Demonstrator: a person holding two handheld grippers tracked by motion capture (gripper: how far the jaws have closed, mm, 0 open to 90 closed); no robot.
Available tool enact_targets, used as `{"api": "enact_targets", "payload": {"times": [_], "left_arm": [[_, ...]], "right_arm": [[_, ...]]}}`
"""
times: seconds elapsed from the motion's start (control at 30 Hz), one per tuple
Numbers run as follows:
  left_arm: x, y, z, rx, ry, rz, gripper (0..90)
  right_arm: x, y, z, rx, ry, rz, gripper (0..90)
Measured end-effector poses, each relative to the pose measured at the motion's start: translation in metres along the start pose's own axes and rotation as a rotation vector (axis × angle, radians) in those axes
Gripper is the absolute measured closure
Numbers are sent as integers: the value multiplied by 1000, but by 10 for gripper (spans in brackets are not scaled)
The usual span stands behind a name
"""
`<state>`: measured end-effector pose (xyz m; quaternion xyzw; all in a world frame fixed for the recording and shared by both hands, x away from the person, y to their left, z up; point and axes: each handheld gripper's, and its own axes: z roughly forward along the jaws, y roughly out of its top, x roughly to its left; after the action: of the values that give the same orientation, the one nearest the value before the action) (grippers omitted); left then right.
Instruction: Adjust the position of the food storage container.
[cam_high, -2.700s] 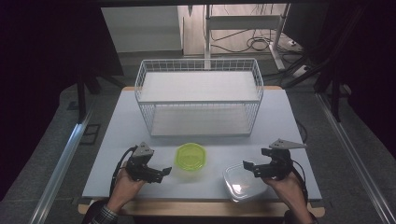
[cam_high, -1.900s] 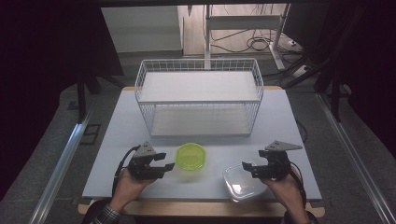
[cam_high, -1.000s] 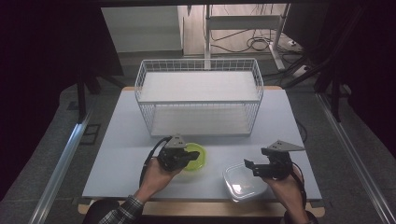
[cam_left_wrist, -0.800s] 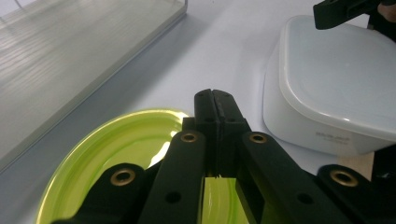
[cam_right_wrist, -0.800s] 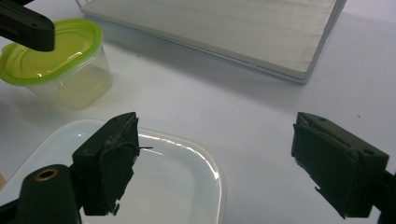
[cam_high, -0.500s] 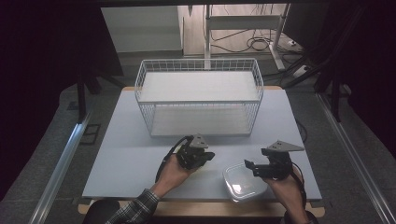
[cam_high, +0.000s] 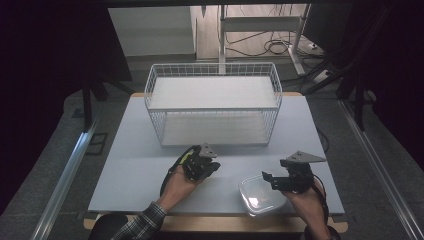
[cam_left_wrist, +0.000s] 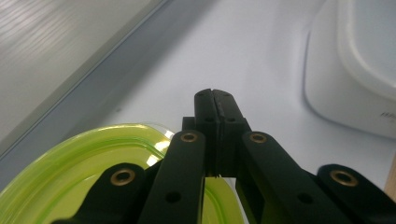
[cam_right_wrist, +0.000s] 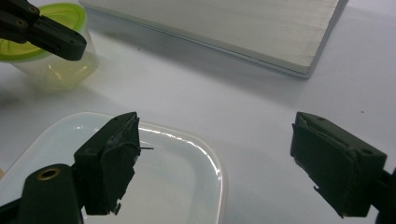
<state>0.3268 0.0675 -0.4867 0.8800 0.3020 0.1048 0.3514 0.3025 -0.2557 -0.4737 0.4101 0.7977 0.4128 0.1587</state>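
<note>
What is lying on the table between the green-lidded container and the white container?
Nothing: in the right gripper view, bare table separates the green-lidded container from the white container.

Grey floor (cam_high: 60, 165) (cables (cam_high: 272, 47) beyond), dark surroundings

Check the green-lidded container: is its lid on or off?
On. The green lid sits flat on the small clear container, which stands upright on the table; the left gripper, jaws together, is above the lid.
</note>
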Motion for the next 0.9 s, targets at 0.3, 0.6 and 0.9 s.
{"api": "enact_targets", "payload": {"times": [0.3,0.6,0.9], "left_arm": [[22,-22,-18,-7,45,-78,900],[40,-47,-39,-13,95,-144,899],[49,-64,-53,-31,128,-191,899]], "right_arm": [[2,0,0,2,10,-5,179],[2,0,0,-6,24,-7,183],[4,1,-2,-16,37,1,206]]}}
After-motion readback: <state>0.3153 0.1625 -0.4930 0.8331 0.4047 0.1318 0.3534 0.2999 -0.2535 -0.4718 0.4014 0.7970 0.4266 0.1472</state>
